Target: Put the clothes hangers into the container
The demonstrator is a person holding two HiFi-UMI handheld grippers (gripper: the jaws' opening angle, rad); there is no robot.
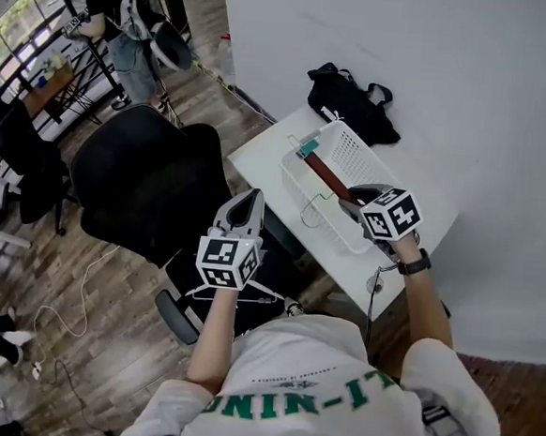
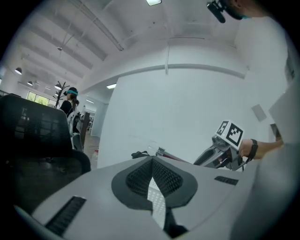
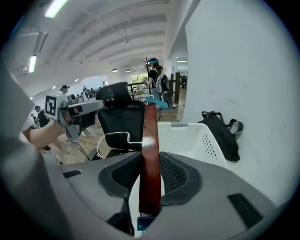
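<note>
Fingers (image 3: 180,176) of the right gripper (image 1: 352,198) are clamped on the hanger (image 1: 325,174), right of centre over the basket (image 1: 358,151). The left gripper (image 1: 246,203), lower centre, has its fingers (image 2: 137,177) closed on nothing.

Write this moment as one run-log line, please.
left claw: shut, empty | right claw: shut on hanger | hanger: over basket

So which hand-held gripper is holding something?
The right hand-held gripper: a brown wooden hanger sits clamped in its jaws. The left hand-held gripper holds nothing.
</note>
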